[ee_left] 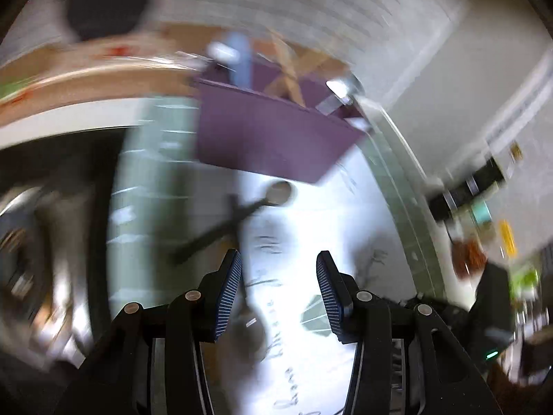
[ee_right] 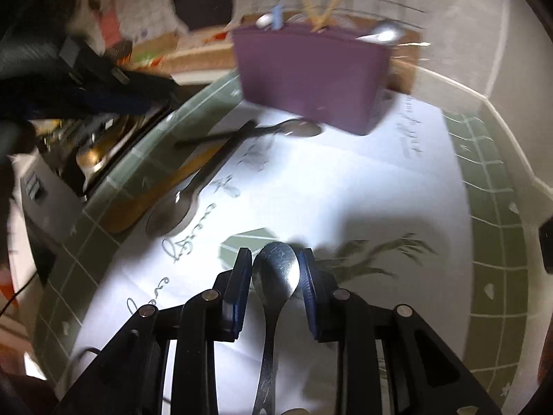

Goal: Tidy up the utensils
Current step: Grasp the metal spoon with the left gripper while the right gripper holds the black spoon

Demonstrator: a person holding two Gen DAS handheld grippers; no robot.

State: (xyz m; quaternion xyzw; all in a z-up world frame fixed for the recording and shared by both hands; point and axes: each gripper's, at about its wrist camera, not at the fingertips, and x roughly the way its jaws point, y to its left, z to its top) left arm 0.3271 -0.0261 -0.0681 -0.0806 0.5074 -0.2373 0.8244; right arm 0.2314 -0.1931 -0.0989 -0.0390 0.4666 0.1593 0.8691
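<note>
Far left in the right wrist view: left gripper (ee_right: 114,93), dark and blurred over the green gridded mat (ee_right: 490,186), finger state unreadable there. In its own view, left gripper (ee_left: 278,285) with fingers (ee_left: 231,288) spread wide, nothing between them, hovering above the white printed sheet (ee_left: 311,363). Next, on the worktop, a wooden spatula (ee_right: 162,186) lying partly on mat and partly on sheet, just beside a large metal spoon (ee_right: 172,212), bowl toward the camera. Beyond those, a dark-handled spoon (ee_right: 297,128) flat on the sheet, bowl just short of the purple utensil holder (ee_right: 311,79); same spoon (ee_left: 278,193) and holder (ee_left: 269,138) blurred in the left view. Upright in the holder: a blue handle (ee_right: 277,17), wooden pieces (ee_right: 325,14), a metal spoon (ee_right: 383,33) at the right end. Centre foreground: right gripper (ee_right: 274,276), fingers (ee_right: 242,283) close on either side of a steel spoon (ee_right: 276,269), bowl forward between the fingertips, handle running back toward the camera; actual contact with the pads hard to confirm, spoon seemingly held above the sheet.
</note>
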